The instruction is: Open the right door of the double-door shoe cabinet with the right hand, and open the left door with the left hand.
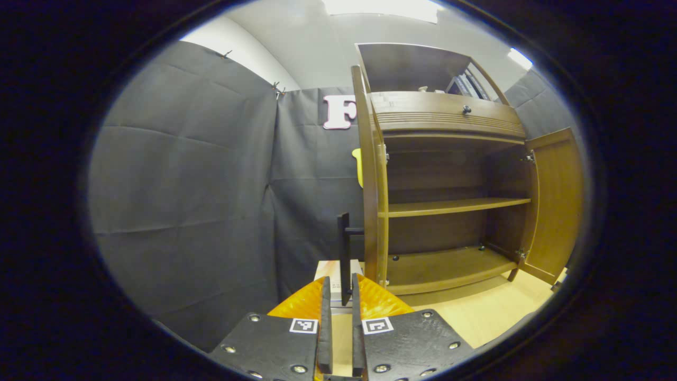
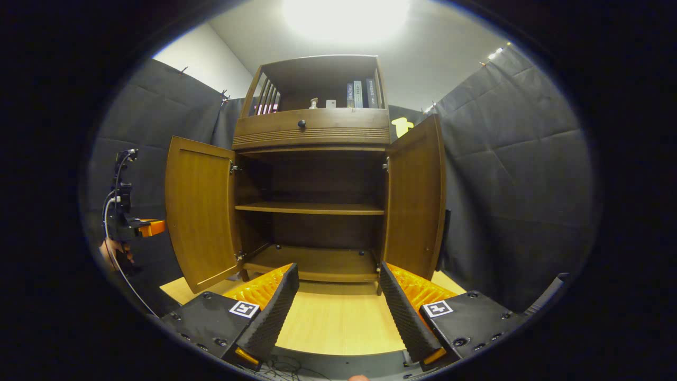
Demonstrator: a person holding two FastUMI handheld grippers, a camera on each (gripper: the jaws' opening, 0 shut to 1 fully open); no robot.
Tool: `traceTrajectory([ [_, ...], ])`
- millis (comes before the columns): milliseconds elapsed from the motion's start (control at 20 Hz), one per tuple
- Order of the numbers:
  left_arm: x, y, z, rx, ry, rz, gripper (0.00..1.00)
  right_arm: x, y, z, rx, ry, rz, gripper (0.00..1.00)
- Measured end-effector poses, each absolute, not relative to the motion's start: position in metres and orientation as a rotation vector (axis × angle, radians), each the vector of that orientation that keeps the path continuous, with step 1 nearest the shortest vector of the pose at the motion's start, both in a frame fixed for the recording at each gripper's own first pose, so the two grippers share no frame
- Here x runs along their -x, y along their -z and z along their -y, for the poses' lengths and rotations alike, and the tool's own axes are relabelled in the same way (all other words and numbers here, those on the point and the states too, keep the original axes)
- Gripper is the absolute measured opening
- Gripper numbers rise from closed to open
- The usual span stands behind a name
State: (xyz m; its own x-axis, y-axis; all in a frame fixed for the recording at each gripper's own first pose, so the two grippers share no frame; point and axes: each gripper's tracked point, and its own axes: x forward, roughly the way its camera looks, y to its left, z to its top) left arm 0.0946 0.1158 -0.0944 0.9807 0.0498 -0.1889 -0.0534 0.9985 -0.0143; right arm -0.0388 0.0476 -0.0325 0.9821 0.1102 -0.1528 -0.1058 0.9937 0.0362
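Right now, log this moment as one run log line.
left door: open | right door: open | left gripper: shut on left door handle | right gripper: open, free

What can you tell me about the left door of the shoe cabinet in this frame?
The left door is a brown wood-look panel with a recessed centre. It is swung wide open, hanging upright on its hinges at the cabinet's left side. In the left gripper view it appears edge-on, with its dark bar handle on the outer face. The left gripper is closed on the lower end of that handle.
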Motion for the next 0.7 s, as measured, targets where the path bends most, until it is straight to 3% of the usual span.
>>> traceTrajectory([
  [150,-0.066,0.061,-0.102,0.054,-0.055,-0.154,0.14,0.042,0.026,-0.037,-0.024,-0.115,-0.148,0.96],
  [350,-0.021,0.025,-0.077,0.053,-0.032,-0.115,0.18,0.051,0.018,-0.025,-0.045,-0.136,-0.132,0.93],
  [500,-0.001,0.012,-0.058,0.031,-0.015,-0.102,0.18,0.054,0.010,-0.016,-0.060,-0.140,-0.115,0.99],
  [700,0.020,0.006,-0.036,0.017,0.007,-0.103,0.13,0.057,0.008,-0.005,-0.062,-0.141,-0.105,0.93],
])
